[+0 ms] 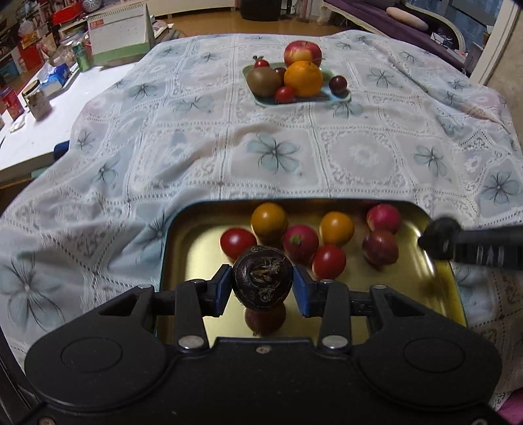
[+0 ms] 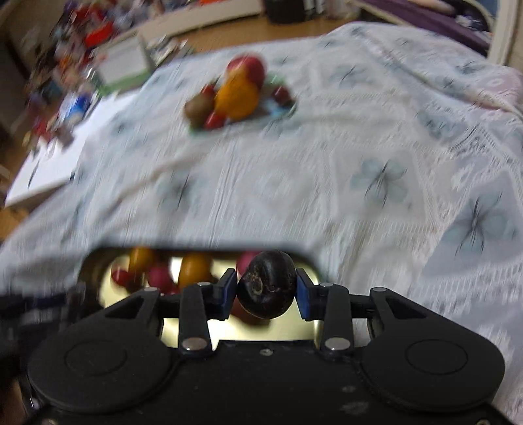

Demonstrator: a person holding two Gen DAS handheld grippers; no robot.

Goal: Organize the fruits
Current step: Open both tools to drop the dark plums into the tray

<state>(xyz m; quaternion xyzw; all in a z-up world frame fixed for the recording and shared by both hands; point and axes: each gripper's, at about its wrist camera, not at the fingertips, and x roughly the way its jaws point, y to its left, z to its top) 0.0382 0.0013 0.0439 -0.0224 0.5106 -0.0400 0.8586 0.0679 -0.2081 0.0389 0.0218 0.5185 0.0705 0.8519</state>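
Blue pads of my left gripper (image 1: 261, 287) pinch a dark, rough-skinned round fruit (image 1: 261, 281), a water chestnut by the look of it, just above the near end of the gold tin tray (image 1: 183, 229). My right gripper (image 2: 266, 289) is clamped on a second dark fruit (image 2: 266, 286) over the same tray, which shows in that view as a blurred gold rim (image 2: 94, 264). Its black body (image 1: 474, 243) pokes into the left view over the tray's right edge.

Below sit small red and orange tomatoes (image 1: 269, 219) and reddish plums (image 1: 380, 246), loosely bunched toward the far side. Across the flowered lace cloth (image 1: 271, 153), well apart, a pale green plate (image 1: 261, 99) carries an orange (image 1: 303, 78), an apple (image 1: 302, 50), a kiwi (image 1: 263, 80) and smaller fruits.

I judge both dark fruits are being carried off for sorting. To do this well I keep the squeeze steady, since round skins can roll between flat pads, and I keep both grippers clear of each other and the tray rim.

A desk calendar (image 1: 119, 29) stands far left; its header seems to read "07", the rest illegible.
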